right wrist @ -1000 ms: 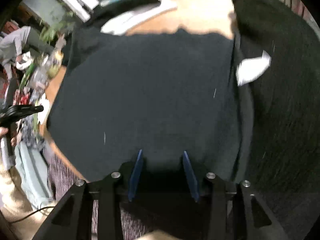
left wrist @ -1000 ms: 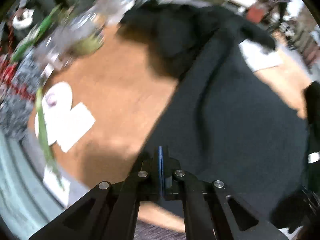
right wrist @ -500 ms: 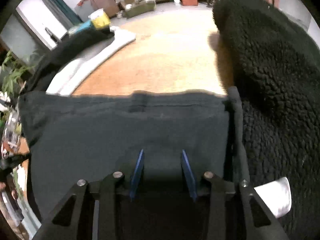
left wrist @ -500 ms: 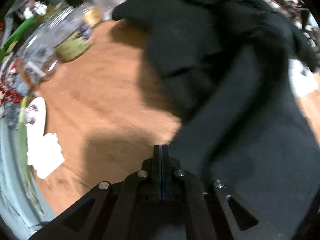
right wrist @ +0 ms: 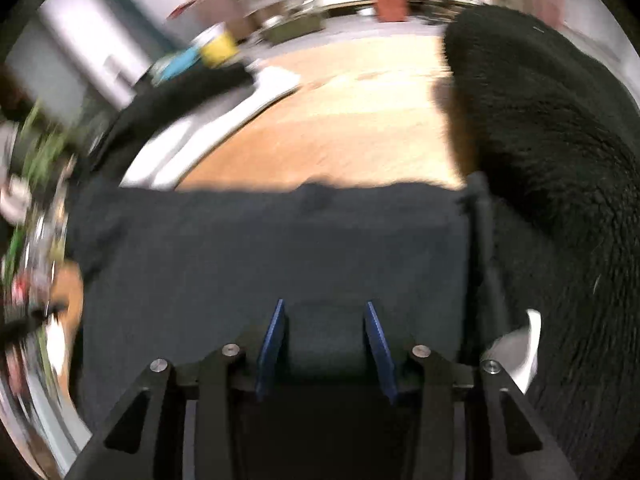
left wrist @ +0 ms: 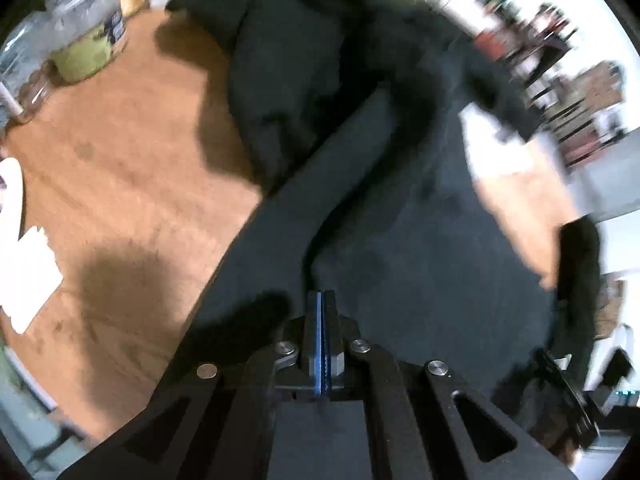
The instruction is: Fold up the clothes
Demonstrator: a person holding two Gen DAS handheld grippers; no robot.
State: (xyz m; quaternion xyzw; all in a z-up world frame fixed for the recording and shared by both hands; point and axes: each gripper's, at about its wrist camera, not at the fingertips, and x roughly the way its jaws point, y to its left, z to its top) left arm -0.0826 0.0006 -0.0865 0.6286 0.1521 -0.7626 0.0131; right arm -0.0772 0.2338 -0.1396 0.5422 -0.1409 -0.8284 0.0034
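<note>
A dark grey garment (left wrist: pixel 400 240) lies spread on the wooden table (left wrist: pixel 120 184), with a raised ridge running from my left gripper up toward its far end. My left gripper (left wrist: pixel 323 300) is shut over the garment's near part; whether cloth is pinched between the pads is not clear. In the right wrist view the same garment (right wrist: pixel 260 248) lies flat with a straight far edge. My right gripper (right wrist: pixel 325 312) is open just above the cloth, its blue pads (right wrist: pixel 276 332) apart with fabric showing between them.
A black fleece garment (right wrist: pixel 552 168) is heaped to the right of the grey one. More black clothing (left wrist: pixel 288 64) lies at the far end. A glass jar (left wrist: pixel 88 36) and white paper (left wrist: pixel 28 276) sit on the left. A white item (right wrist: pixel 520 344) lies by the fleece.
The left gripper has pulled back over the grey garment and stays shut. The right gripper stays open and has tilted up a little; the garment's far edge now sits lower in view.
</note>
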